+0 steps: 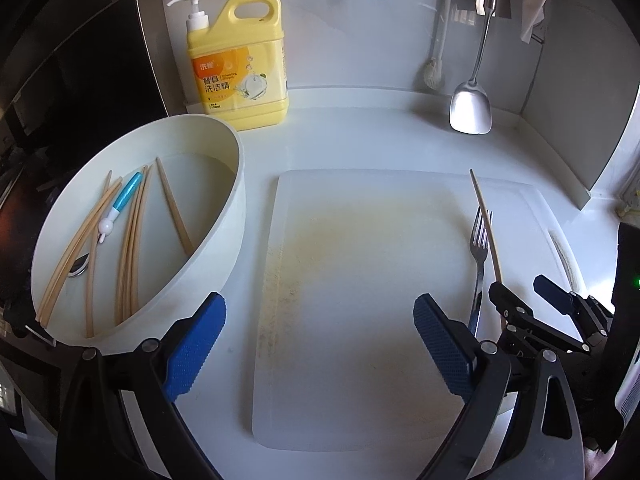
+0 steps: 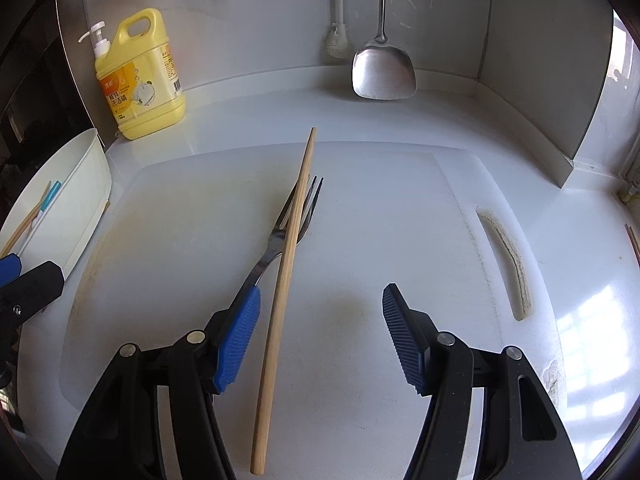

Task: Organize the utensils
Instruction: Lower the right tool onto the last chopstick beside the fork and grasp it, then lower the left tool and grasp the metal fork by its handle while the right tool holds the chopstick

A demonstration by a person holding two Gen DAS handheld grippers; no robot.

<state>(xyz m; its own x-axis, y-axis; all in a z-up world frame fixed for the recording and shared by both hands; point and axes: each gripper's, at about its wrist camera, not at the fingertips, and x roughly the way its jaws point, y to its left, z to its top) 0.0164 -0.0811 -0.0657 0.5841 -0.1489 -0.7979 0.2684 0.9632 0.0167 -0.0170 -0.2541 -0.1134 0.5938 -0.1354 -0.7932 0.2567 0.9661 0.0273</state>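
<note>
Tongs over the cutting board

We kept both tongs spread, left tongs [image 1: 320,344] and right tongs [image 2: 320,332] empty; chopstick [image 2: 286,280] lay across fork [image 2: 294,216] on the board [image 2: 380,220], bowl [image 1: 224,240] at left.

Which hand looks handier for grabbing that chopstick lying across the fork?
Right, probably. Its open gripper hangs over the chopstick, which runs between its jaws beside the fork. The left gripper hangs open over bare cutting board, nearer the bowl.
</note>
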